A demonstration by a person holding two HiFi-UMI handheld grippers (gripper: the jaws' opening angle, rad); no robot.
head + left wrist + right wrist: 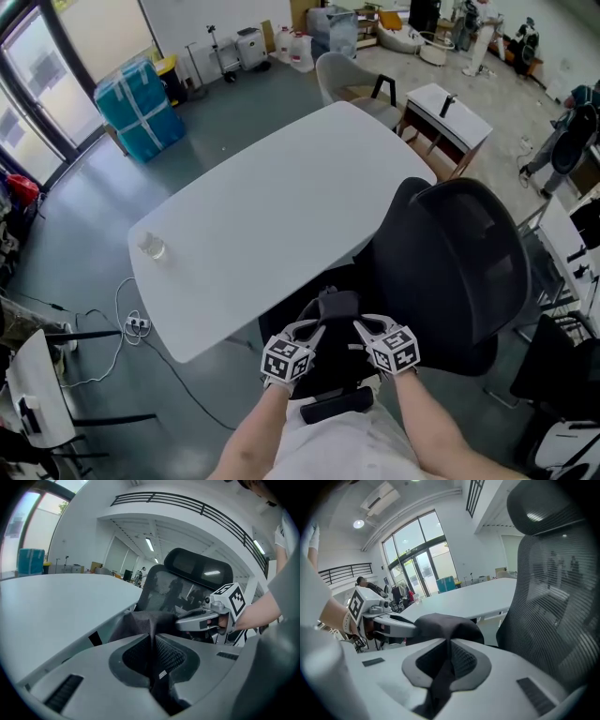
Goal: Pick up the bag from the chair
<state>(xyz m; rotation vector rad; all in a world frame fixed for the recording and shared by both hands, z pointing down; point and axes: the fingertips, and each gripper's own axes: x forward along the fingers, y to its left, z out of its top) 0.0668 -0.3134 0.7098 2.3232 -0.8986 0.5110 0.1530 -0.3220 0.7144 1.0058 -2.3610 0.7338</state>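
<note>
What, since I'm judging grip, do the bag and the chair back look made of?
Bag: probably soft, matte black woven fabric; it folds and bunches without shine. Chair back: black mesh, likely synthetic; light shows through its fine weave.

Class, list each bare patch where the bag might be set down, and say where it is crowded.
Free: nearly the whole white table, from the clear cup near its left corner to the beige chair at its far end. Crowded: the gap between table and black chair, filled by the bag with the left gripper and right gripper shut on it.
</note>
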